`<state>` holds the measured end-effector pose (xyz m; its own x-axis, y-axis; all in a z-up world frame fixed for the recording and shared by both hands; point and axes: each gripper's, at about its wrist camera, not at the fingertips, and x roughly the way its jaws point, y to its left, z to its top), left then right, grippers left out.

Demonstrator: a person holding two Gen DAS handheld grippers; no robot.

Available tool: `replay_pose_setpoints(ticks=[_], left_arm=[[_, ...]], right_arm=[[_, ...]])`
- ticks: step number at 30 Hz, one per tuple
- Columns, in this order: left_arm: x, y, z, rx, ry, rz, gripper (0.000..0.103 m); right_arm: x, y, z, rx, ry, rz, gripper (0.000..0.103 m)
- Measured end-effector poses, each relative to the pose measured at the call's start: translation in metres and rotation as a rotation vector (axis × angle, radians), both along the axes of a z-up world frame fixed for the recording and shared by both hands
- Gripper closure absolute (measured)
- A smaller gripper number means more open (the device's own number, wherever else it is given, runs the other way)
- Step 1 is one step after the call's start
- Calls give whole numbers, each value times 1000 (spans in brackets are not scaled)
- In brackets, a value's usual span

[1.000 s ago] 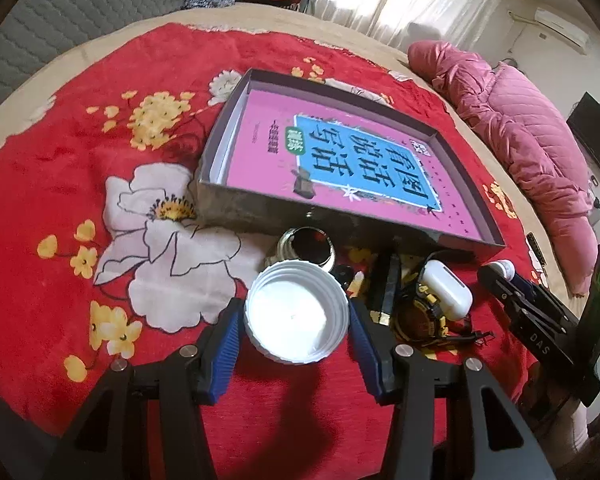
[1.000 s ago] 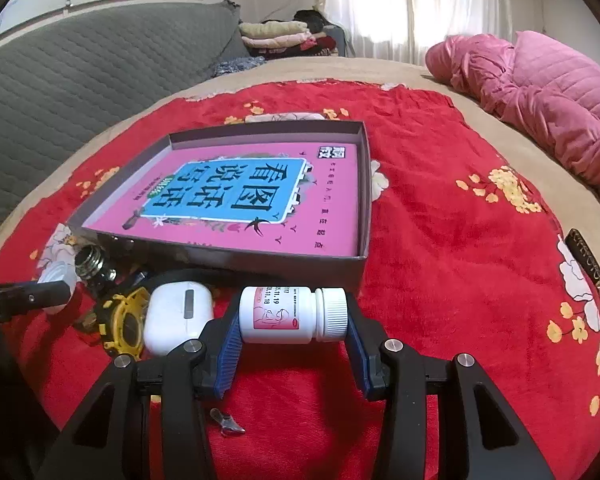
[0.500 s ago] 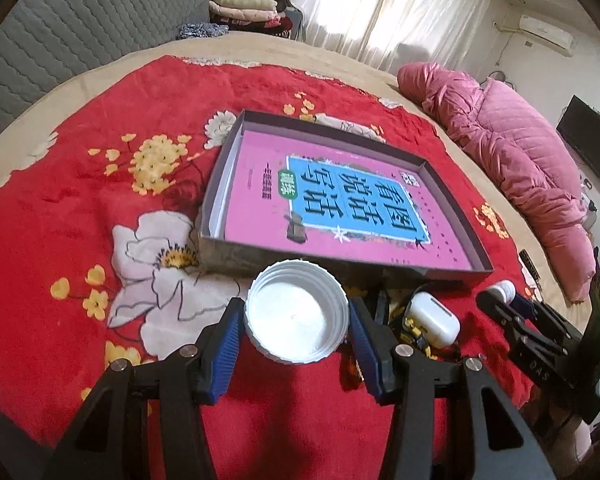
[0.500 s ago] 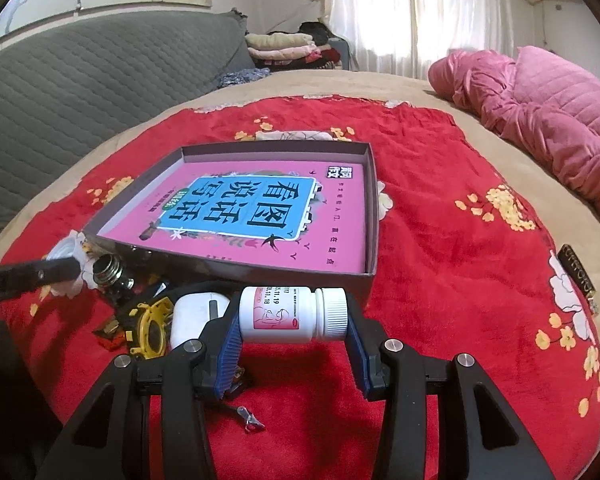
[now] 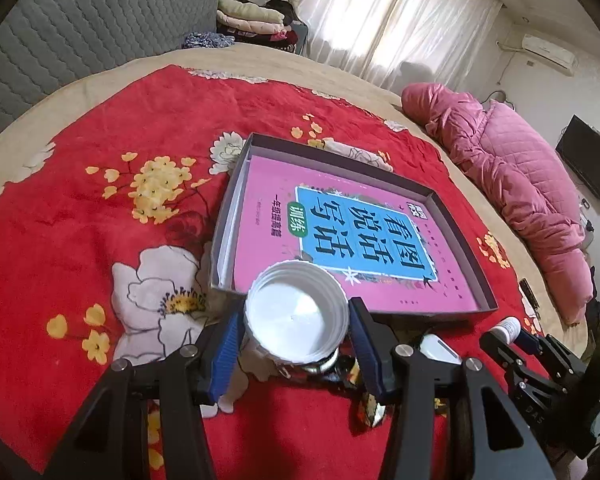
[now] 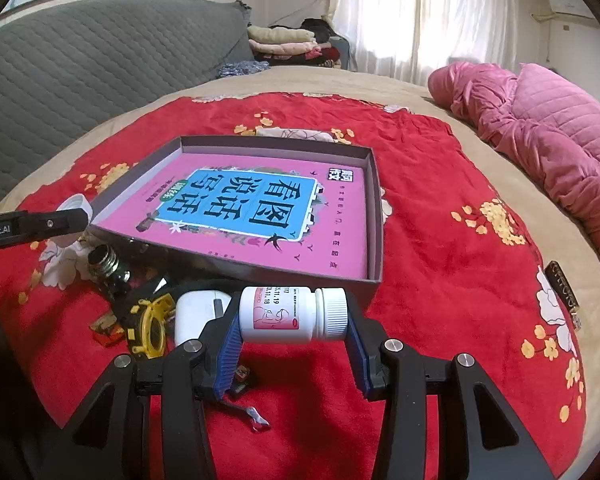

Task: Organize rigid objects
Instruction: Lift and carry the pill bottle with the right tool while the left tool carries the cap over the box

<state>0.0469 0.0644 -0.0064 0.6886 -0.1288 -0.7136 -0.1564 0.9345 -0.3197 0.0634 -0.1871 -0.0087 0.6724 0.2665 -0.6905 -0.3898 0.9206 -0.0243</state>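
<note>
Cap: I had the white jar cap clamped across its rim between the blue pads of the left gripper, open side up, raised just over the near wall of the box.
Bottle: the right gripper was closed on the white pill bottle end to end, lying sideways, base on one pad and cap on the other — held off the blanket just short of the box's near wall.
Box: a shallow dark tray on the red floral blanket, with only a pink book lying flat in it.
Done: as far as I could judge, nothing loose had gone into the box yet; two items were lifted and on their way.
Left: beside the box's near left corner I still had the dark threaded jar, a yellow tape measure, a white earbud case and small scraps to move.
Right view only: that pile in full, a small metal piece on the blanket under my gripper, and a dark bar well to the right of the box.
Left view only: the box interior from above — its near left corner bare beside the book — and a wall screen beyond the pink quilt.
</note>
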Motion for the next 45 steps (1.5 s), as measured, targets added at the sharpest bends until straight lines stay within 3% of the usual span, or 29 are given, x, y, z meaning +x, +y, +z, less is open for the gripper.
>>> replay_pose_setpoints(ticks=[10,18,36,45], left_arm=[[17,-6,-4,39,-11,-42,51],[30,-1,-7,25,-10,-50,51],[62,-7,-26,111,10,-87,51],[61,-13,-29,171,21,-122,51]], right_arm=[[13,5,11,5,2,-30,55],[21,6,10,-15,18,-56,56],[46,13,8,-35,41,-88,55],[64,29,0,-52,102,-93,55]])
